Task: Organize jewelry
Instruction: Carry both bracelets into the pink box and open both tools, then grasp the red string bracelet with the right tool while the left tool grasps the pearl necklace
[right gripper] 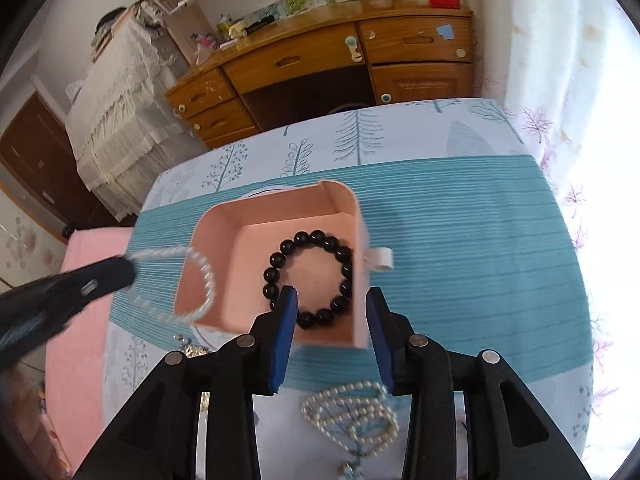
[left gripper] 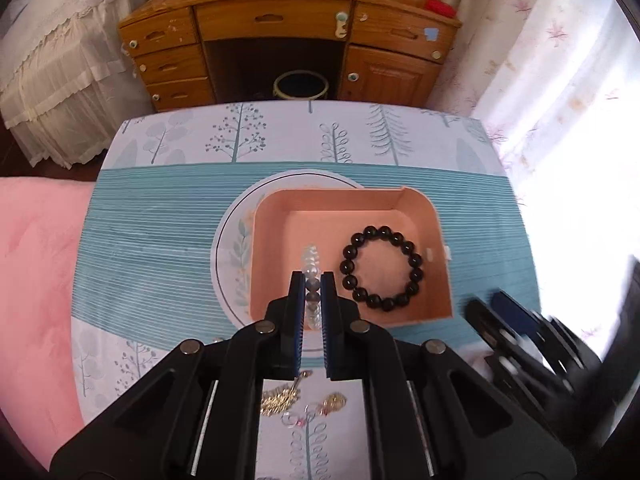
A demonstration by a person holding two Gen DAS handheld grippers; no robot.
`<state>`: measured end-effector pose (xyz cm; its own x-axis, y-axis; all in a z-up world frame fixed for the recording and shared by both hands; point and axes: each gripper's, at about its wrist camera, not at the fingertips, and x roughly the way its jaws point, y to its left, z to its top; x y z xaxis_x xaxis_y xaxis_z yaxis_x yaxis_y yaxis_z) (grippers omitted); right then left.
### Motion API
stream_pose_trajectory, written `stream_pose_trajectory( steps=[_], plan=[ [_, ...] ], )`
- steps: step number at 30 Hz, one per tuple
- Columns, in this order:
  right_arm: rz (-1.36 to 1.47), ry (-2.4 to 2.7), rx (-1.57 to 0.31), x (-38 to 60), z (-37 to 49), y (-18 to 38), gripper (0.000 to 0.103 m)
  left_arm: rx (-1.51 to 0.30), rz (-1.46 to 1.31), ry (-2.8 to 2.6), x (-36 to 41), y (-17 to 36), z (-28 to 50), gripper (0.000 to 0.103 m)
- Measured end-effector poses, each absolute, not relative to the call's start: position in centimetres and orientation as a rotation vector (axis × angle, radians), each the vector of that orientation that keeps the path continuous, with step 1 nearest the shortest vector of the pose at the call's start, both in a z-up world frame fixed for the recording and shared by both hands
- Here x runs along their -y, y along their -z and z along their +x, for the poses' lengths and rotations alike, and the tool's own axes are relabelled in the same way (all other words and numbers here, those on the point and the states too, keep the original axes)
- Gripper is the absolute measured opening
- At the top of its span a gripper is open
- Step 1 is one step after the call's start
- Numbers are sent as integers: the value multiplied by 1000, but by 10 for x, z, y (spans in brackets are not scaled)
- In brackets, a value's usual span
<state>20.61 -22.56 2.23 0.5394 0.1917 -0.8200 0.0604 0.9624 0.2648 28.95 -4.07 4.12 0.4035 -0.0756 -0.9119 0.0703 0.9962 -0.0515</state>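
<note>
Altogether, two bracelets are seen at one pink box (left gripper: 416,216): a black bead bracelet (left gripper: 382,268) lies inside, right of the left gripper (left gripper: 311,292), which is clenched on a pale bead bracelet (right gripper: 202,280) above the box's left side. The right gripper (right gripper: 332,308) is released, near the box's near right corner. One pearl necklace (right gripper: 352,412) lies nearer.

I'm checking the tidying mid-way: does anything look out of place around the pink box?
Mostly the pale bead bracelet: pinched by the left gripper, it hangs over the pink box wall, half in, half out. The black bead bracelet lies flat inside. A pearl necklace and gold pieces sit loose on the tablecloth.
</note>
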Motion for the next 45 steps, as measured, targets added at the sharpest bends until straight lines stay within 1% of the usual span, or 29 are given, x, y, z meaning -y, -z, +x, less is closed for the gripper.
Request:
stream_pose_trajectory(
  steps=[6, 10, 12, 13, 14, 15, 16, 22, 24, 27, 31, 36, 40, 45],
  plan=[
    [375, -47, -952, 277, 141, -28, 40, -1211, 73, 27, 71, 12, 312, 5],
    [373, -43, -959, 291, 102, -25, 40, -1275, 60, 80, 84, 33, 312, 6],
    [368, -43, -966, 298, 86, -23, 40, -1290, 77, 105, 90, 39, 308, 17],
    [366, -43, -966, 301, 79, -22, 40, -1291, 84, 114, 92, 40, 305, 32],
    [366, -43, -965, 303, 73, -22, 40, -1288, 89, 129, 93, 40, 301, 51],
    [368, -43, -963, 307, 71, -20, 40, -1281, 90, 139, 93, 40, 298, 57],
    [371, -44, -961, 309, 67, -20, 40, -1274, 86, 140, 92, 37, 296, 59],
    [374, -35, -953, 310, 66, -19, 40, -1235, 27, 177, 76, 15, 276, 59],
    [384, -47, -957, 310, 68, -18, 40, -1190, 22, 192, 70, 3, 266, 59],
    [372, -47, -957, 309, 64, -16, 40, -1116, 63, 231, 68, -15, 244, 59],
    [377, -47, -954, 307, 63, -14, 40, -1061, 124, 319, 66, -33, 212, 58],
    [352, -51, -944, 305, 48, -14, 40, -1112, 142, 396, 64, -35, 181, 58],
    [318, -62, -953, 302, 31, -11, 40, -1080, 180, 393, 63, -35, 152, 58],
    [271, -56, -1002, 289, 9, 9, 39, -1100, 187, 440, 70, -21, 125, 58]
  ],
)
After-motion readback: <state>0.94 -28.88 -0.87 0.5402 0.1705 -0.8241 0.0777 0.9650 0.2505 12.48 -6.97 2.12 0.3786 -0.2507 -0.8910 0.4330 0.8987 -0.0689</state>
